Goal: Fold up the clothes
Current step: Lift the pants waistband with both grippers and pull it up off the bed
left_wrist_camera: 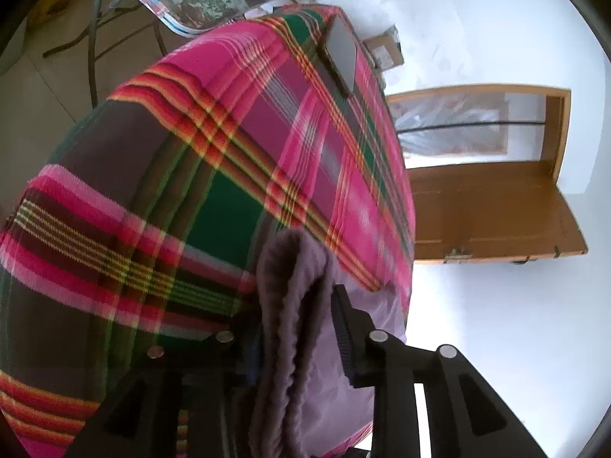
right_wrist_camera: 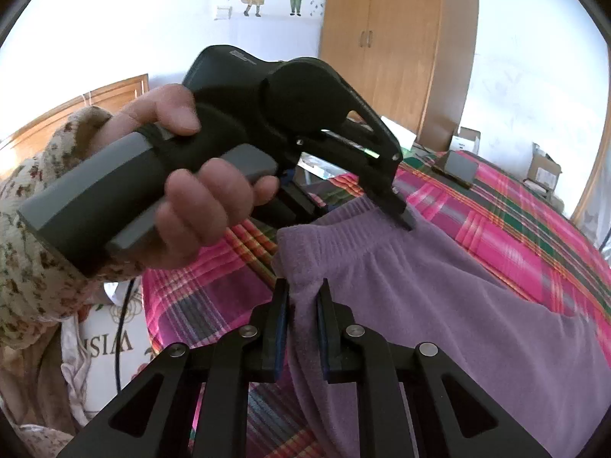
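Both tongs are clamped on the ribbed waistband of one purple fleece garment (right_wrist_camera: pixel 439 305). From its own camera, the right gripper (right_wrist_camera: pixel 303 305) has its two blue-lined fingers (right_wrist_camera: pixel 280 328) drawn in close with a fold of the waistband pinched between them; the cloth spreads away to the right of that grip across a pink, green and yellow plaid bedspread (right_wrist_camera: pixel 534 221). Just beyond it and slightly to the right, the left gripper (right_wrist_camera: pixel 404 221) bites the same band near its far edge, its jaw tips nearly together on the fabric. A hand (right_wrist_camera: pixel 198 198) in a floral knit sleeve (right_wrist_camera: pixel 34 206) holds that tool by its grey and black handle, thumb on top and fingers wrapped below.

Seen from the left wrist camera, the left gripper (left_wrist_camera: pixel 296 316) has a thick bunch of the purple fleece garment (left_wrist_camera: pixel 294 305) standing up between its fingers; the black ribbed pad of the right-hand finger (left_wrist_camera: pixel 343 328) presses against the cloth, while the other finger is mostly hidden behind the fold. Ahead of the tongs the plaid bedspread (left_wrist_camera: pixel 229 152) runs on, and a dark phone (left_wrist_camera: pixel 341 53) lies flat on it near the far edge. A wooden door (left_wrist_camera: pixel 492 206) stands off to the right.
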